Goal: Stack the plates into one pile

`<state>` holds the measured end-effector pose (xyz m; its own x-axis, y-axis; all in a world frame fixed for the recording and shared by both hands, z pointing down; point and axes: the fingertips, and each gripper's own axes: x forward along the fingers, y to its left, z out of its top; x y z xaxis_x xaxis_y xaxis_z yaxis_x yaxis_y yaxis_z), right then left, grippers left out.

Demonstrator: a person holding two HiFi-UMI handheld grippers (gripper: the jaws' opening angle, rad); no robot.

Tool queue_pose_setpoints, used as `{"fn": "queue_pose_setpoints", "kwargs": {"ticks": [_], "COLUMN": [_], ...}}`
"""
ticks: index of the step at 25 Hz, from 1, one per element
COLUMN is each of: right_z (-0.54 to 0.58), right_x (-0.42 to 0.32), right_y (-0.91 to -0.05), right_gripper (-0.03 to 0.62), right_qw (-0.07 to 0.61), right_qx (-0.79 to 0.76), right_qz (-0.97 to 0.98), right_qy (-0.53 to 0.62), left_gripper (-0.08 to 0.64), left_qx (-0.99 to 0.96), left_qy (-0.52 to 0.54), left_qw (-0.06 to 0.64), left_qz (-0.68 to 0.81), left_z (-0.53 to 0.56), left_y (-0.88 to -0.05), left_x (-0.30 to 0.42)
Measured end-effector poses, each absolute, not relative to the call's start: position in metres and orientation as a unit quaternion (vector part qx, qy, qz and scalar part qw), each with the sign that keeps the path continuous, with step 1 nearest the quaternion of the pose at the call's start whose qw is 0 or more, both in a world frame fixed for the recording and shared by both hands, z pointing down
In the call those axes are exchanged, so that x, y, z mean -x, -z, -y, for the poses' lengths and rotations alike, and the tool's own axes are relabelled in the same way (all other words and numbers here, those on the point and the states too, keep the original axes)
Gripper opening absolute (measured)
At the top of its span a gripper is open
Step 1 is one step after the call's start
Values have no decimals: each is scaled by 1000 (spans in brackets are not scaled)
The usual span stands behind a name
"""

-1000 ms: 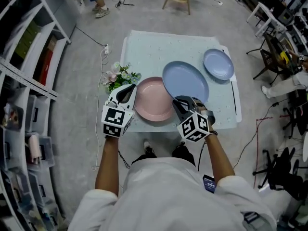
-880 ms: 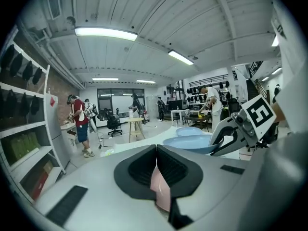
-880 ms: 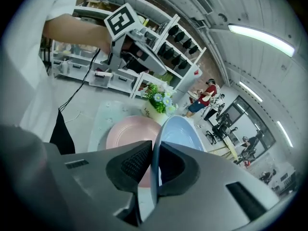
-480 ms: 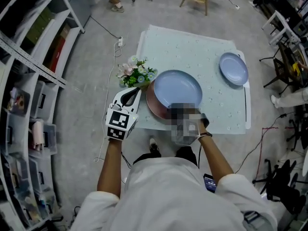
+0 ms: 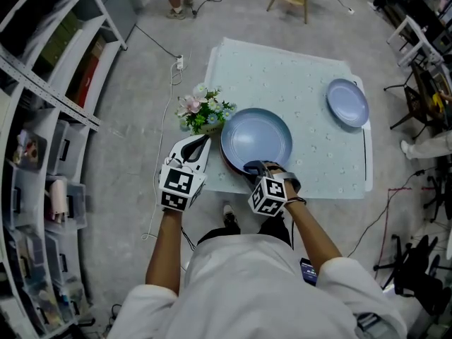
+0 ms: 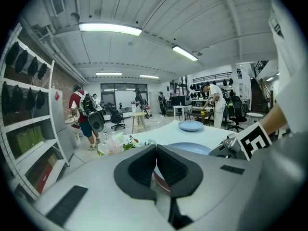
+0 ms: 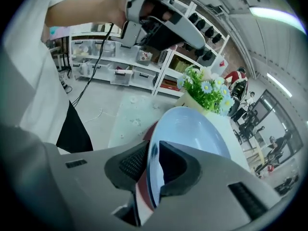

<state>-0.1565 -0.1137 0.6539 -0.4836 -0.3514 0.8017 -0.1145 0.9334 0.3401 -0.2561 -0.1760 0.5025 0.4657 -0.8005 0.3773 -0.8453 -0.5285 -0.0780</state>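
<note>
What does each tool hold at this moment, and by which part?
Left tool: shut, holds nothing. Right tool: the near rim of the large blue plate stands between its jaws, which have just been opening, so the grip seems released.

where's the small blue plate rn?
Head view: the small blue plate sits alone by the table's far right corner, well apart from the large blue plate beside the flowers at near left.

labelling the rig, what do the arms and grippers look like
The left gripper and right gripper are light grey shells with dark padded jaws, each carrying a white cube with black square markers. The shirt is white, short-sleeved; a dark band circles the right wrist.
</note>
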Motion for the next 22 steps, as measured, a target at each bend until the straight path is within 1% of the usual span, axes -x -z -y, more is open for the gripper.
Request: {"fn": "queue_pose_setpoints", "kwargs": {"ticks": [4, 7, 8, 10, 16, 18, 19, 22], "right_z": [109, 114, 115, 115, 130, 145, 154, 180], "right_x": [159, 157, 155, 149, 109, 87, 74, 22], "right_y": [-662, -662, -662, -656, -605, -577, -560, -503], "right_gripper": [108, 153, 174, 245, 244, 228, 202, 85], "right_qw": [474, 465, 465, 462, 409, 377, 353, 259], "right_qx": [-141, -150, -148, -145, -206, -252, -279, -366], "right_qz": [866, 871, 872, 875, 889, 891, 892, 891], "right_qy": [77, 50, 39, 17, -24, -30, -38, -72], "left_gripper": [20, 20, 20, 20, 20, 20, 20, 20], "left_qx": [-856, -858, -859, -861, -874, -880, -884, -893], "left_qy": [-189, -190, -191, -191, -180, -178, -177, -171], "left_qw": [64, 68, 68, 65, 44, 33, 26, 5], "left_qz": [478, 473, 471, 466, 450, 439, 432, 416], "left_z": [176, 178, 180, 182, 201, 210, 216, 232], "left_y": [-507, -509, -508, -505, -481, -468, -462, -442], "left_x": [257, 252, 250, 244, 221, 206, 197, 164]}}
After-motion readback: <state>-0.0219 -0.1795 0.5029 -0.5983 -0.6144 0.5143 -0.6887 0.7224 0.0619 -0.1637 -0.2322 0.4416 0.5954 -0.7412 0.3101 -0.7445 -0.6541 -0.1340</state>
